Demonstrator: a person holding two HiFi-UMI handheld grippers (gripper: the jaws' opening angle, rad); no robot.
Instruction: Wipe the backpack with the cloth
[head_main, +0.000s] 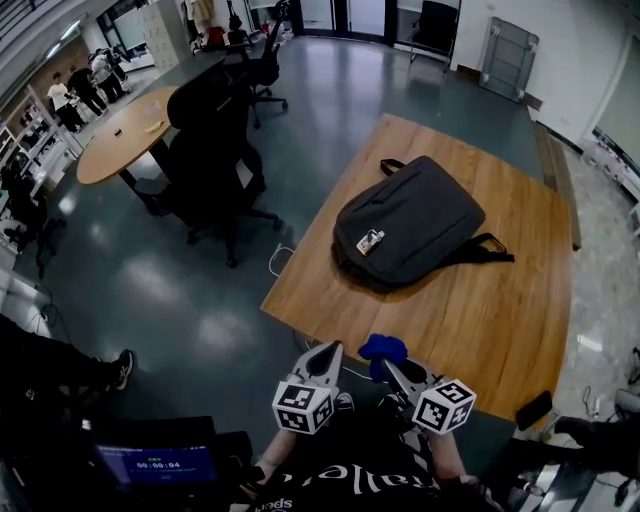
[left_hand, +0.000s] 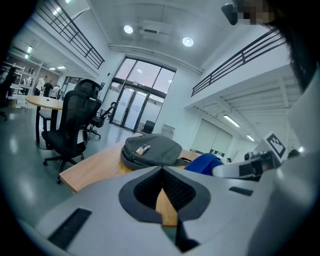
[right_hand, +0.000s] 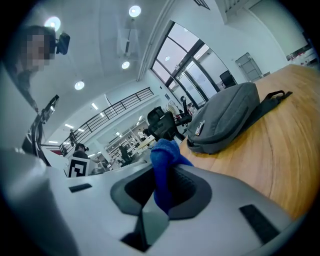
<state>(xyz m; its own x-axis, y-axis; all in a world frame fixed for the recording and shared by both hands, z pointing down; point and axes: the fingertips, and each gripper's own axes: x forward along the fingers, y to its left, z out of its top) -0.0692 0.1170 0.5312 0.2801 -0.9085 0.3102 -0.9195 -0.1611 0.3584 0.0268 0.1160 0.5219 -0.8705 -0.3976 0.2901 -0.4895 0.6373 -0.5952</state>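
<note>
A dark grey backpack (head_main: 410, 223) lies flat on the wooden table (head_main: 480, 310), with a small tag on its front and straps trailing right. It also shows in the left gripper view, backpack (left_hand: 150, 150), and the right gripper view, backpack (right_hand: 227, 117). My right gripper (head_main: 385, 362) is shut on a blue cloth (head_main: 383, 349), which bunches up between its jaws, cloth (right_hand: 164, 165). My left gripper (head_main: 330, 352) hovers beside it at the table's near edge, shut with nothing in it. Both are well short of the backpack.
Black office chairs (head_main: 215, 150) stand on the grey floor left of the table, next to a round wooden table (head_main: 120, 130). A white cable (head_main: 280, 258) lies on the floor by the table's left edge. A dark object (head_main: 533, 408) sits at the near right corner.
</note>
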